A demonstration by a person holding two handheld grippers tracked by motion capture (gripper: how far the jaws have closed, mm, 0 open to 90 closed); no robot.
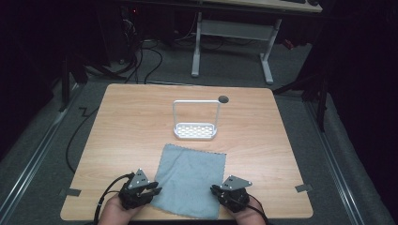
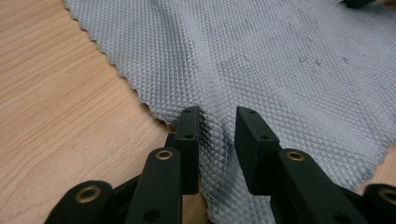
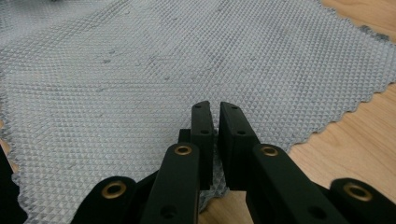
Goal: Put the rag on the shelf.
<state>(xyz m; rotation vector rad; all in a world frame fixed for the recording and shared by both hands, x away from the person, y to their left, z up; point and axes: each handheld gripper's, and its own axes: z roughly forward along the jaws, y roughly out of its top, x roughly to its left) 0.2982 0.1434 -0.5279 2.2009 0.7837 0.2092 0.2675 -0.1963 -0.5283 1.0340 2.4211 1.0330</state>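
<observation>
We are working at the near edge of the grey microfibre cloth [image 1: 189,180], which lies flat on the wooden table [image 1: 141,122] close to our side, with both near corners under our tools.

In the left gripper view, the left gripper [image 2: 217,122] has its jaws parted, with a raised ridge of the cloth standing between them; the pads do not yet press on the fabric, so we count it as open around the corner, not gripping. In the right gripper view, the right gripper [image 3: 216,116] has its jaws nearly together, and a fold of the cloth's edge shows between them lower down, so we judge it is pinching that corner.

To do this step well, we think the left jaws should close fully on the ridge before either hand lifts. Otherwise one corner rises alone and the cloth skews. We should take a good bite of fabric rather than just the zigzag edge, which could slip out. Then both hands ought to rise together and move evenly, keeping the near edge taut between them.

Farther off, past the cloth's far edge, a white wire rack with a perforated base [image 1: 195,131] stands upright near the middle of the table, well apart from our hands. If the cloth is to go over its tall frame, we will need height.
</observation>
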